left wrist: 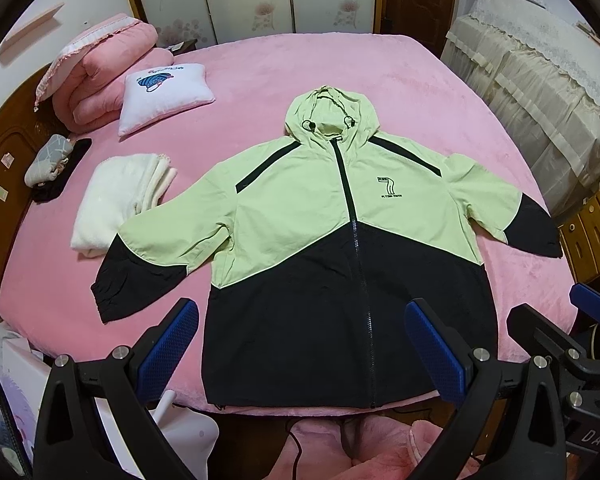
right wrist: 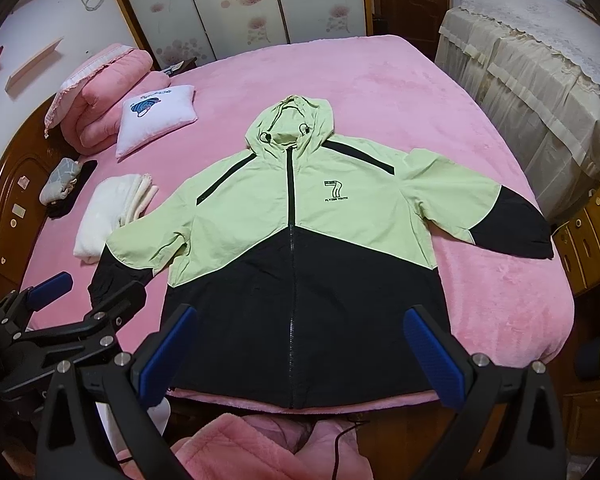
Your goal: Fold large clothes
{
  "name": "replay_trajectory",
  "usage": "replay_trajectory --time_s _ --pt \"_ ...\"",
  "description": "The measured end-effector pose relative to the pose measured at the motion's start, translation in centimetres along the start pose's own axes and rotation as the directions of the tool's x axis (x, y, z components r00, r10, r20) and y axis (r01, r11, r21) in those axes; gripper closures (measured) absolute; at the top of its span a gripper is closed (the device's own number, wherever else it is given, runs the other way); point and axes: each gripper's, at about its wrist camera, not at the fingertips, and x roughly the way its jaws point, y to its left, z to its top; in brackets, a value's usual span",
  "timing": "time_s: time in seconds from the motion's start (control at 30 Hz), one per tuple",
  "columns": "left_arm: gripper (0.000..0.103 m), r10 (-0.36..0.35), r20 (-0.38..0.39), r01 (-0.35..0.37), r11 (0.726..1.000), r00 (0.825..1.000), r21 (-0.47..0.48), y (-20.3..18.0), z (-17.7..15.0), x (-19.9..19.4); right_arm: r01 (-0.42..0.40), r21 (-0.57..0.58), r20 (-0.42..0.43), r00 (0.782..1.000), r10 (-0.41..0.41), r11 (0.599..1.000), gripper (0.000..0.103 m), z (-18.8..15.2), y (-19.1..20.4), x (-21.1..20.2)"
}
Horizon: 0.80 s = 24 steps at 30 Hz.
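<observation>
Hovering above the hem, the left gripper [left wrist: 302, 346] and right gripper [right wrist: 300, 354] are held with fingers spread apart, nothing clamped. Beyond them the green-and-black jacket [left wrist: 320, 232] is laid flat, zipped, on the pink bed [left wrist: 380, 72].

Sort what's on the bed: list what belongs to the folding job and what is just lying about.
For the job:
- hooded jacket, spread flat, zipped
- left gripper, open, holding nothing
- right gripper, open, holding nothing

Lying about:
- white folded towel
- printed cushion
- pink folded quilt
- grey bundle
</observation>
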Motion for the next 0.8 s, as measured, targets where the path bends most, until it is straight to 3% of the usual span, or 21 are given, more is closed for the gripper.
replay_trajectory --time_s 0.8 --pt "0.001 0.001 -0.067 -0.002 1.0 0.998 -0.026 -0.7 0.1 1.6 -0.011 -0.006 -0.07 0.997 0.011 1.0 0.0 0.1 -0.7 1.6"
